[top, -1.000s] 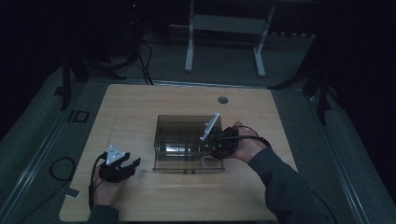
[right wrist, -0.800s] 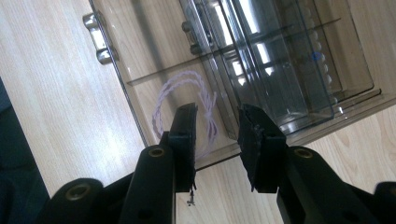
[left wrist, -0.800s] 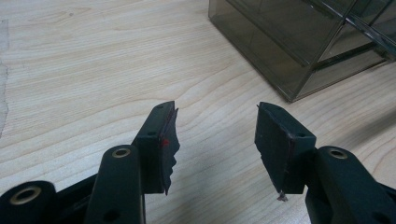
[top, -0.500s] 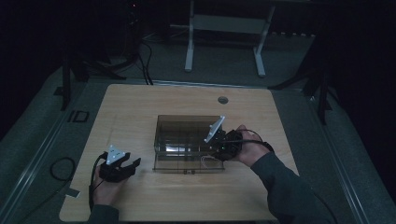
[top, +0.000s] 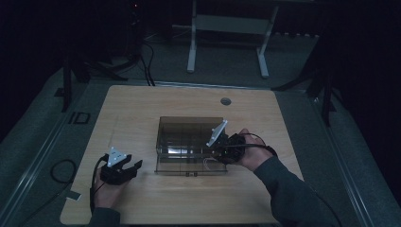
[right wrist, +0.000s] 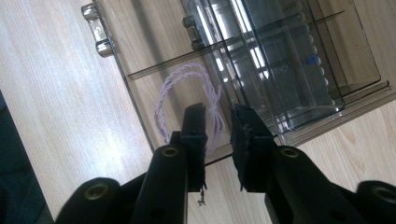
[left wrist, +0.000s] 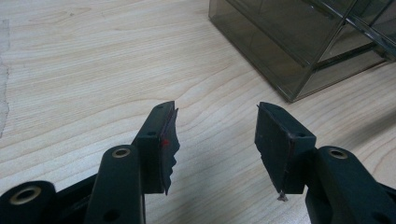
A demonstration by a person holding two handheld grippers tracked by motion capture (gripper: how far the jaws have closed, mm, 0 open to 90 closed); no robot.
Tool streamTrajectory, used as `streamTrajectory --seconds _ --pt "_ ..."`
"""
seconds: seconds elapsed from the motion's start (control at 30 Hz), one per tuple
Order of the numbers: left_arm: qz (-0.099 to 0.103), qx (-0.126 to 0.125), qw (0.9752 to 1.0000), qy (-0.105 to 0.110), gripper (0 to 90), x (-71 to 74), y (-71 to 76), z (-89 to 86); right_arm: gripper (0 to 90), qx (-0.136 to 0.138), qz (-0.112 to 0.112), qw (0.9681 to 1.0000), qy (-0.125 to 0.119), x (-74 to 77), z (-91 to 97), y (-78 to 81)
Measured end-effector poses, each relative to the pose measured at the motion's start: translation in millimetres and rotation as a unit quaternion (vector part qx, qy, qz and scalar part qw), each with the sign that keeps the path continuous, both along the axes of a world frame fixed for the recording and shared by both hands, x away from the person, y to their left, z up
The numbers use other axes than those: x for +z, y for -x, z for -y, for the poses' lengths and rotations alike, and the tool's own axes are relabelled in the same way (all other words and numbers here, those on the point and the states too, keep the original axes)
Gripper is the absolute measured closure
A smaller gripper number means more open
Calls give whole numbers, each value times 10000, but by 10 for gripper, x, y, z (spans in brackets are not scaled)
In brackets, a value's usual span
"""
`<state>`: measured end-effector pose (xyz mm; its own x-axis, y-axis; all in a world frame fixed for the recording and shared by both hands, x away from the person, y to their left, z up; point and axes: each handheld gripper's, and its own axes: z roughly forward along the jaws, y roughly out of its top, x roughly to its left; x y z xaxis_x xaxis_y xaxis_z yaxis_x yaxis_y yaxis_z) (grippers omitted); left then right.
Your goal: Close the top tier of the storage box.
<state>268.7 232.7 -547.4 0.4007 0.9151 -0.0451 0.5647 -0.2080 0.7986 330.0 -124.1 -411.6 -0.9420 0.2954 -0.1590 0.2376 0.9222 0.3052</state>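
Note:
A smoky clear drawer box (top: pixel 189 137) stands mid-table. One drawer (right wrist: pixel 140 126) is pulled out, and a loop of lavender twisted cord (right wrist: pixel 180 84) lies in it. My right gripper (top: pixel 215 155) reaches in at the box's right front. Its jaws (right wrist: pixel 218 114) have just been closing and straddle the cord's tied end. A narrow gap still shows between the pads. My left gripper (top: pixel 133 161) rests on the table left of the box. In the left gripper view it (left wrist: pixel 215 112) stands open with only bare wood between the fingers.
The drawer's clear front carries a metal knob (right wrist: pixel 95 30). A cable hole (top: pixel 225 101) sits near the table's far edge. Bare wood surrounds the box. Each gripper trails a cable off the near edge.
The right hand has shifted slightly toward the near side at the box's right front. The left hand and its gripper have stayed where they were.

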Motion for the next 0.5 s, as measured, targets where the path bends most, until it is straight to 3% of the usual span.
streamTrajectory --seconds 0.5 --pt "-6 -13 10000 -3 491 -1 1 2 795 -44 99 9999 -36 10 42 32"
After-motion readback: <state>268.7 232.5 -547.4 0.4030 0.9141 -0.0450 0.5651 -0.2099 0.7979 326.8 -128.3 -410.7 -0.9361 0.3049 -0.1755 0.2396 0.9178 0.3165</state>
